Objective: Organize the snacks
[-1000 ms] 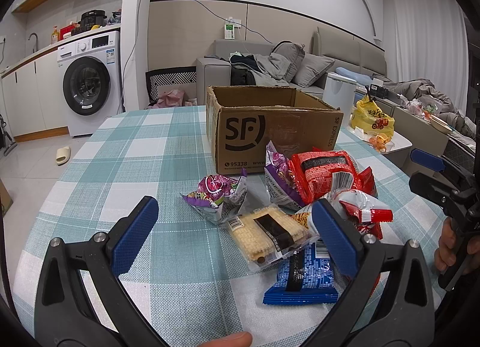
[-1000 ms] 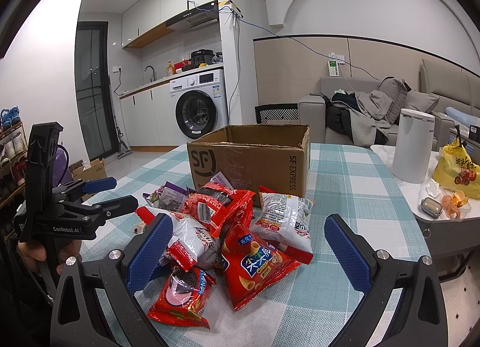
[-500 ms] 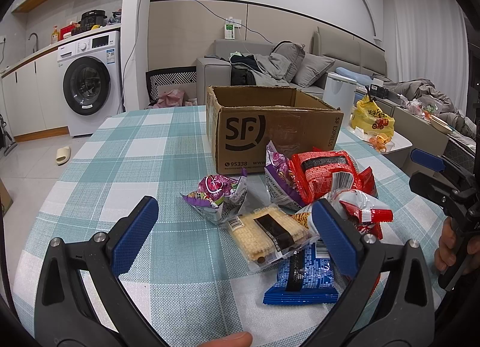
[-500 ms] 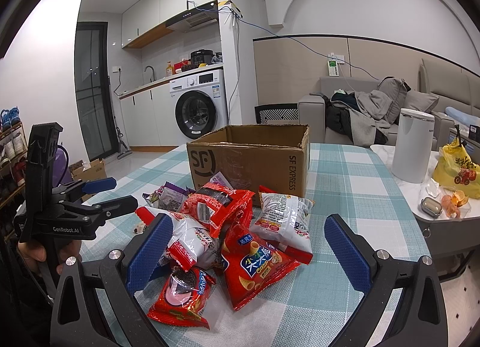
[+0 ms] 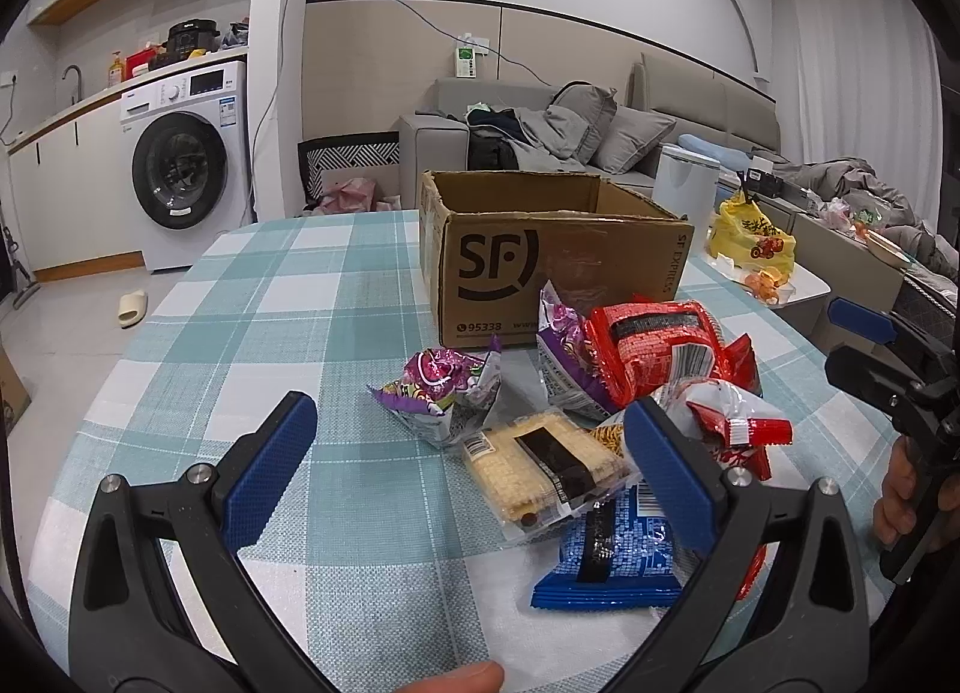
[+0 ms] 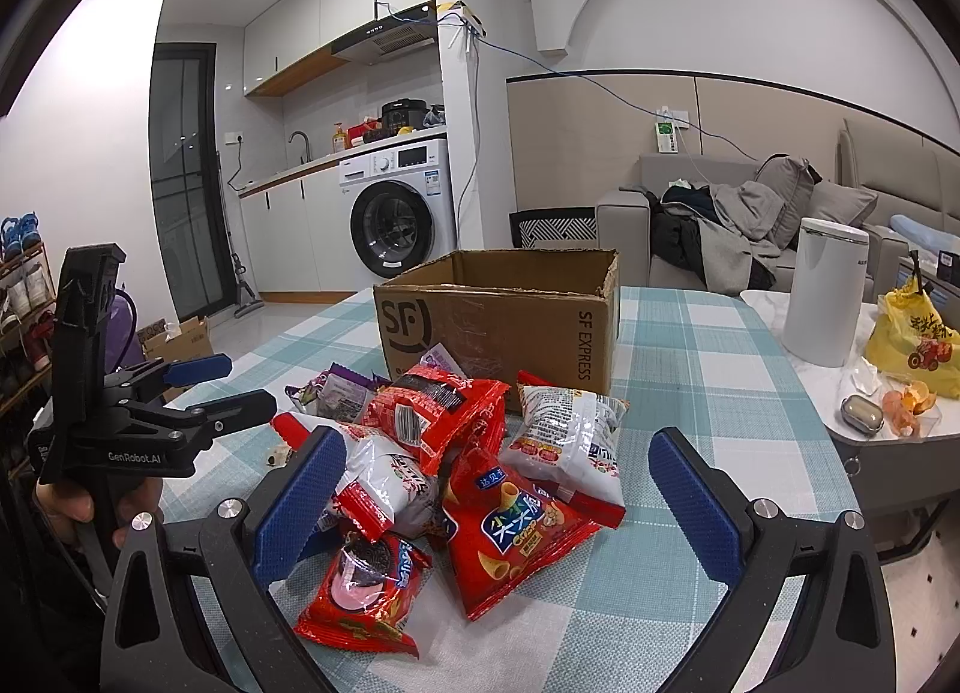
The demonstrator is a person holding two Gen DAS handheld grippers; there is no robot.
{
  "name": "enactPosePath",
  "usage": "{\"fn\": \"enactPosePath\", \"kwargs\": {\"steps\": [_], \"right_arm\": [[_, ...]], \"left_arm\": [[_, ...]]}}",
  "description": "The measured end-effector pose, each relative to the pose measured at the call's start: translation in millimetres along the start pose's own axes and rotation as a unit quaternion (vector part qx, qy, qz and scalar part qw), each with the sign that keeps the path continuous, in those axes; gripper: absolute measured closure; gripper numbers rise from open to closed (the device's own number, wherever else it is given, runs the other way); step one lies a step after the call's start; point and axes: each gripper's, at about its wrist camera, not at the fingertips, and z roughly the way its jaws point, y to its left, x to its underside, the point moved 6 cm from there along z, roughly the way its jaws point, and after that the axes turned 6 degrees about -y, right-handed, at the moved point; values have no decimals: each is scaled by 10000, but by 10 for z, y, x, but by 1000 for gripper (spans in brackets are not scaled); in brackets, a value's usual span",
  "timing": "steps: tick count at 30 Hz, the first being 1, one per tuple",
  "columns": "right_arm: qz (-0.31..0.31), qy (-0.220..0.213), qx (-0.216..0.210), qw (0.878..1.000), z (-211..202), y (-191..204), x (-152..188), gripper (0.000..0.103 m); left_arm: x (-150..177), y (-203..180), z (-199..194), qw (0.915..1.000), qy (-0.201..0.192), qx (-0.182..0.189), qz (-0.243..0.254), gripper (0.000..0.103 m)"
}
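An open brown SF cardboard box [image 5: 540,267] [image 6: 498,327] stands on the checked table. In front of it lies a heap of snack packets: a purple bag [image 5: 444,393], a clear pack of wafers [image 5: 540,465], a blue pack [image 5: 612,555], a red bag [image 5: 654,351], a red corn-snack bag [image 6: 510,537], a white bag [image 6: 564,441], a red cookie pack [image 6: 366,591]. My left gripper [image 5: 468,459] is open and empty, just short of the wafers. My right gripper [image 6: 492,495] is open and empty, over the heap's near side.
The teal checked tablecloth [image 5: 288,297] covers the table. A side table on the right carries a white canister [image 6: 825,291], a yellow bag [image 6: 912,339] and orange peel [image 6: 906,402]. A washing machine [image 5: 180,165] and a sofa [image 5: 564,123] stand behind.
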Motion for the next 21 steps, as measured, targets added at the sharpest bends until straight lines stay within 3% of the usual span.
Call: {"fn": "enactPosePath", "kwargs": {"steps": [21], "right_arm": [[93,138,165,9997,73,-81,11,0]], "left_arm": [[17,-141,13,9999,28,106,125,1]]}}
